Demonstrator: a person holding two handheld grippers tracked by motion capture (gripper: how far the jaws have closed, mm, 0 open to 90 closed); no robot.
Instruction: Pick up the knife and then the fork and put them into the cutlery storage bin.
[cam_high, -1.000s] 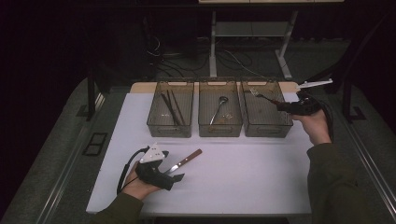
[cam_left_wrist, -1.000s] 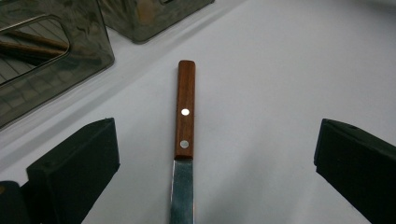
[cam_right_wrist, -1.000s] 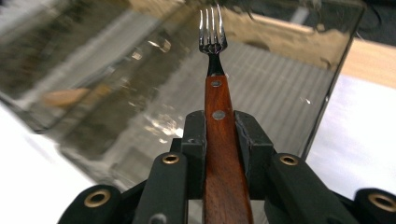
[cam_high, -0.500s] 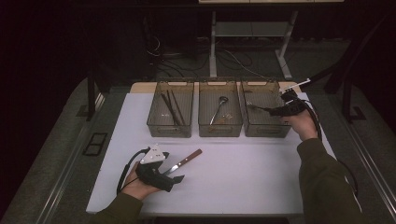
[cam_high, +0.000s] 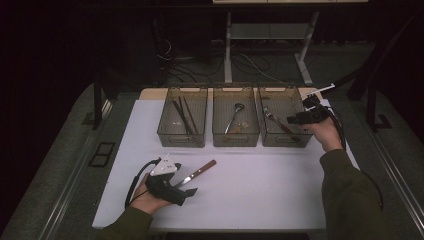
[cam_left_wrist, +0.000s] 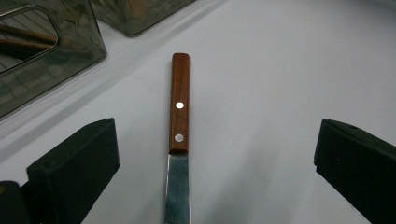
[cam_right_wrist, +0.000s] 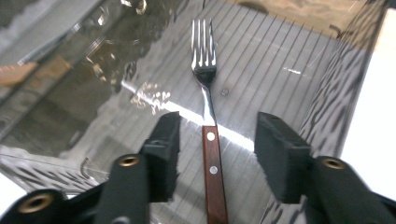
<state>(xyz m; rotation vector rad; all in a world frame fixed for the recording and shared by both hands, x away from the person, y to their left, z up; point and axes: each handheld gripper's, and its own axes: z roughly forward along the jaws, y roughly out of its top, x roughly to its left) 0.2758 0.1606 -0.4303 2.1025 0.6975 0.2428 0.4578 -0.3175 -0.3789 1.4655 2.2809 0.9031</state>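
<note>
Olive-green sleeves. Black left gripper, grey three-cornered plate, black cable. Black right gripper, brass-coloured screws.

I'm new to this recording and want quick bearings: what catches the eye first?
Three clear plastic bins stand in a row at the white table's far side. The right tongs, jaws just opened, hang over a wooden-handled fork lying in the right bin. The left tongs stand open around a wooden-handled knife lying on the table.
</note>
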